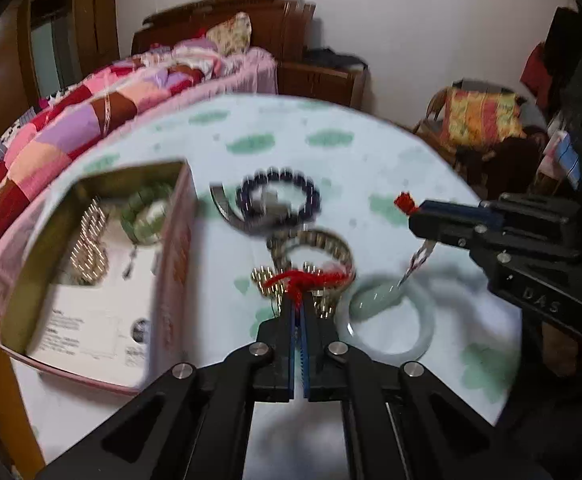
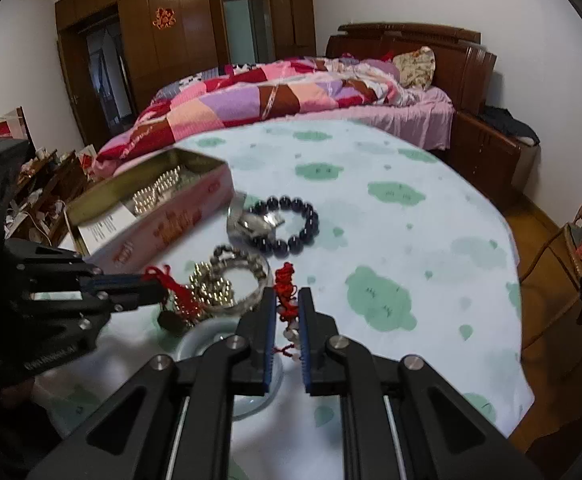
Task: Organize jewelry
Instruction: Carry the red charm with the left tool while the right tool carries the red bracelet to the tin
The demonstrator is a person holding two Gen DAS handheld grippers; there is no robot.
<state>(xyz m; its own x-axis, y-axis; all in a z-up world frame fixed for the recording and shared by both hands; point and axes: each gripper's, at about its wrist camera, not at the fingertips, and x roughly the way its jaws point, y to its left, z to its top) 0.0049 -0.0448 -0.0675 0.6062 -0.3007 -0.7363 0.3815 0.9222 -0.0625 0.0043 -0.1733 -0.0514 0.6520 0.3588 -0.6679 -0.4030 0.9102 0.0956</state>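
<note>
At the lower centre of the left wrist view, our left hand-held gripper is pressed together on a red cord lying over the gold bead chain on the table. Our right hand-held gripper pinches a red knotted string with pale beads, just beside the jade bangle. The dark bead bracelet lies at mid-frame; the open box at left holds a green bracelet.

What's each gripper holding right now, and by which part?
Left gripper pinches a red cord at its knot. Right gripper grips another red knotted cord near its top.
</note>
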